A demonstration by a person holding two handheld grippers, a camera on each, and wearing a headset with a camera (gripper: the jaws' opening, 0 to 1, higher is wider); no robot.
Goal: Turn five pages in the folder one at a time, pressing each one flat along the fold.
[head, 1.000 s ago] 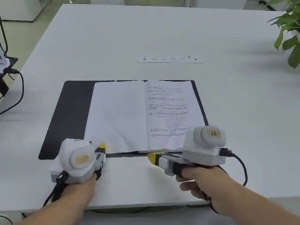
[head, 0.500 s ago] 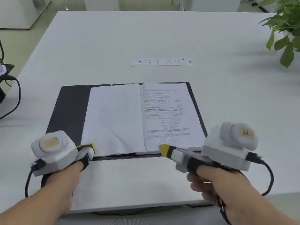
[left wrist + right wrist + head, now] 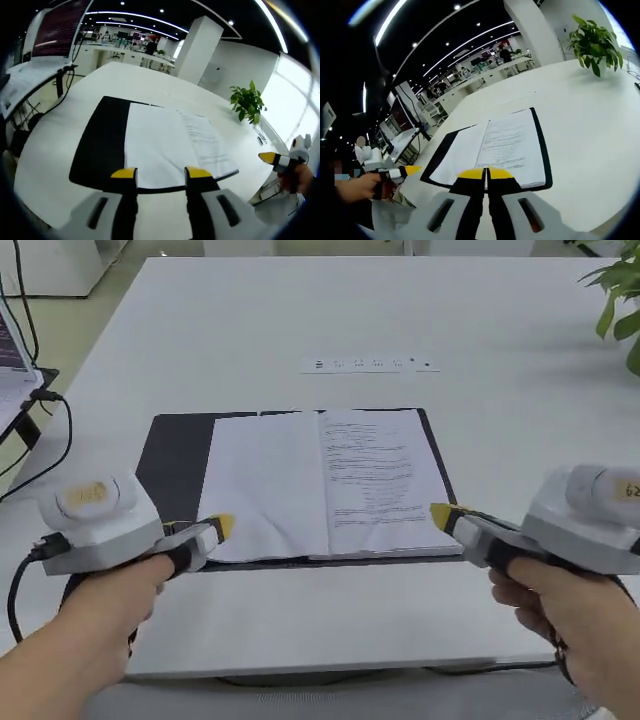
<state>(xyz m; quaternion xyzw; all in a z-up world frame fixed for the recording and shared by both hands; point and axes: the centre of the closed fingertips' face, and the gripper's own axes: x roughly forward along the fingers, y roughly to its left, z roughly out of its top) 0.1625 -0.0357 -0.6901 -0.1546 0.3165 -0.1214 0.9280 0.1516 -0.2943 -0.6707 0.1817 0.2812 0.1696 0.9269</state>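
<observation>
Head view: the thin black folder [image 3: 172,465] lies open mid-frame on the smooth white counter [image 3: 300,310] — matte sheets, blank left, printed right. Now the right gripper [image 3: 441,515], fingers closed and empty, has left the fold for the lower-right corner; the left gripper [image 3: 222,528] holds its fingers apart, so another page-turn looks due.

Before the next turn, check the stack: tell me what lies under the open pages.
The black folder lies under the open pages, its cover bare at the left and rimming the right. Any sheets or binding beneath them are covered.
</observation>
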